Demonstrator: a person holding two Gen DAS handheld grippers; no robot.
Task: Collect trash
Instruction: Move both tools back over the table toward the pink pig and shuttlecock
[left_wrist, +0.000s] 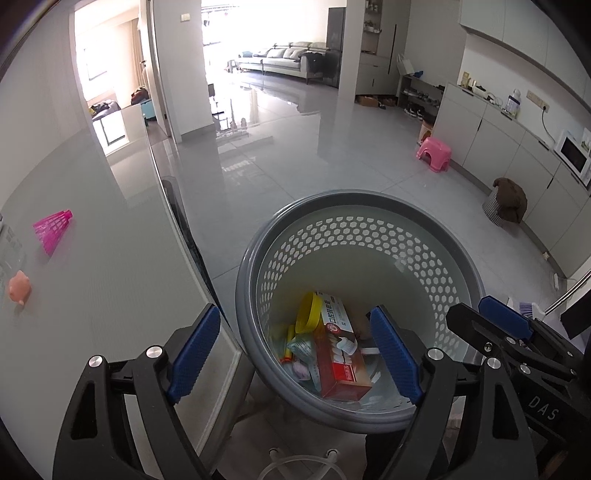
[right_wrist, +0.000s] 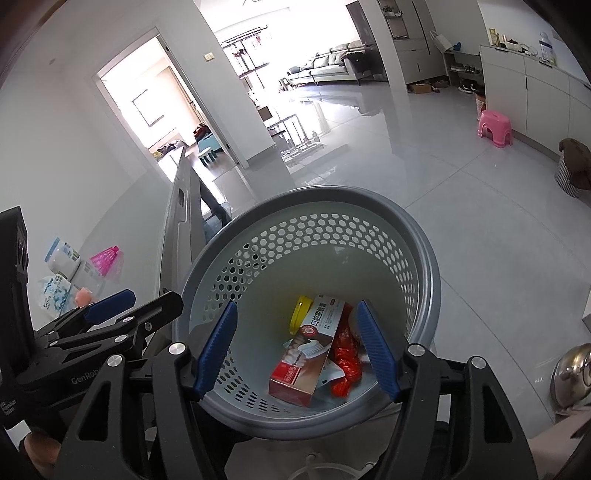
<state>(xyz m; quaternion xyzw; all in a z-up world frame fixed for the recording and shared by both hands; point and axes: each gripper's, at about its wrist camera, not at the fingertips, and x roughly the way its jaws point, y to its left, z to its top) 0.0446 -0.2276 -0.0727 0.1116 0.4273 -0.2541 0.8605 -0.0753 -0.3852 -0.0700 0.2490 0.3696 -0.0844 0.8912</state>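
Beside the grey tabletop (left_wrist: 110, 280), whose edge runs down the left of both frames, a grey perforated plastic basket (left_wrist: 369, 236) stands on open tiled floor (left_wrist: 332, 155). Both tools — left tool (left_wrist: 295, 354) and right tool (right_wrist: 295, 350) — hang spread and empty over its rim, a red-and-white toothpaste box (right_wrist: 306, 354) lying below between the pads — amid other scraps.
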